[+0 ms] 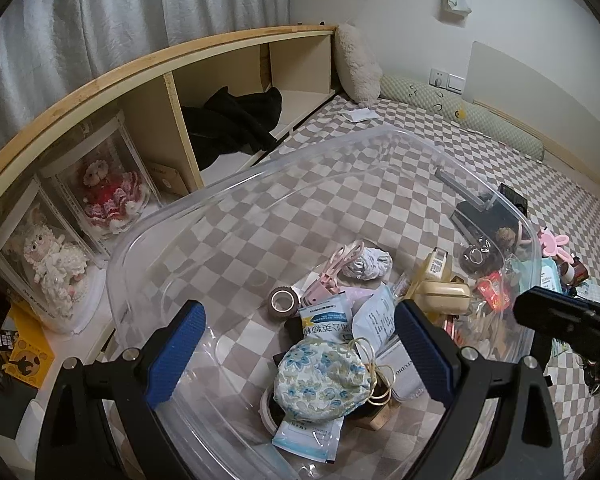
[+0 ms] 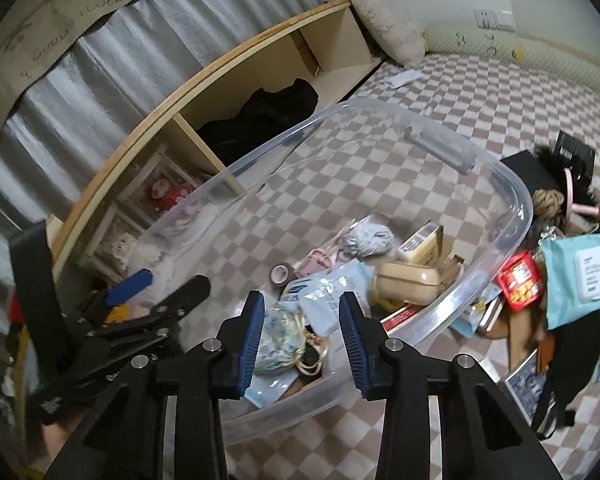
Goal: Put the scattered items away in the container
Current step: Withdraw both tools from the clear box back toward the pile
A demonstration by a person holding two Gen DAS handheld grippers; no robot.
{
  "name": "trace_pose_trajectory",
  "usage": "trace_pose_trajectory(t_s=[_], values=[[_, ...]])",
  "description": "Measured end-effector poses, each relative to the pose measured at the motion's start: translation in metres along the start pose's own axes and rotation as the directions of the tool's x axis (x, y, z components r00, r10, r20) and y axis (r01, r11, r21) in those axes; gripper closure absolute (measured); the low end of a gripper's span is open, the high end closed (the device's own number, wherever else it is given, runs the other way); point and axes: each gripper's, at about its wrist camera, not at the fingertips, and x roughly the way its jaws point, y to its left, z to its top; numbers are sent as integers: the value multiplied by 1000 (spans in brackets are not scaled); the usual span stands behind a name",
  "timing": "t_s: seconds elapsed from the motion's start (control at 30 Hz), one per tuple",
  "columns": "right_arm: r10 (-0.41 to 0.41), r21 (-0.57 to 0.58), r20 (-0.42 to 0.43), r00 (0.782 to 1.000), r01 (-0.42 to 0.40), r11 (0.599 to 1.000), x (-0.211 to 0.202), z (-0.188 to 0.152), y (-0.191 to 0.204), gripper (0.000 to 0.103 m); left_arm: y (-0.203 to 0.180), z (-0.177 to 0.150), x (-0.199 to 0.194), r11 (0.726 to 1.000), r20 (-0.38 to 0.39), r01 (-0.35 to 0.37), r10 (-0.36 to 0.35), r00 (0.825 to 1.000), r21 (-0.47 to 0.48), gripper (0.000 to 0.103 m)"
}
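A clear plastic bin (image 1: pixel 380 136) (image 2: pixel 500 184) rests on the checkered sheet. Inside it lie a floral pouch (image 1: pixel 320 376) (image 2: pixel 276 332), a tape roll (image 1: pixel 283 301), a beige case (image 1: pixel 444 294) (image 2: pixel 408 280), sachets and a pink clip. My left gripper (image 1: pixel 300 354) stands wide open over the bin's near end, nothing between its pads. My right gripper (image 2: pixel 302 336) is open above the near rim, with the pouch below the gap and untouched. Outside the bin to the right lie a red packet (image 2: pixel 520 280), a wet-wipes pack (image 2: pixel 584 276) and a pink bunny item (image 1: pixel 556 242).
A wooden shelf (image 1: pixel 172 92) runs along the left, holding two dolls in clear cases (image 1: pixel 108 196) and black cloth (image 1: pixel 236 120). A fluffy pillow (image 1: pixel 358 64) and a long bolster (image 1: pixel 480 116) lie by the wall. A black box (image 2: pixel 576 152) sits beyond the bin.
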Motion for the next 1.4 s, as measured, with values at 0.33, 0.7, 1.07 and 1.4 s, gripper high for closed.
trace_pose_trajectory(t_s=[0.33, 0.7, 1.07, 1.4], values=[[-47, -46, 48, 998, 49, 998, -40, 6, -10, 64, -4, 0, -2, 1000, 4, 3, -3, 1000, -1, 7], [-163, 39, 89, 983, 160, 986, -80, -16, -88, 64, -18, -2, -5, 999, 25, 27, -27, 999, 22, 7], [-363, 20, 234, 902, 369, 929, -110, -72, -141, 64, -62, -5, -27, 983, 130, 146, -160, 979, 108, 7], [-468, 111, 312, 826, 458, 882, -114, -135, -189, 64, -121, -23, -51, 939, 242, 193, -265, 934, 285, 7]])
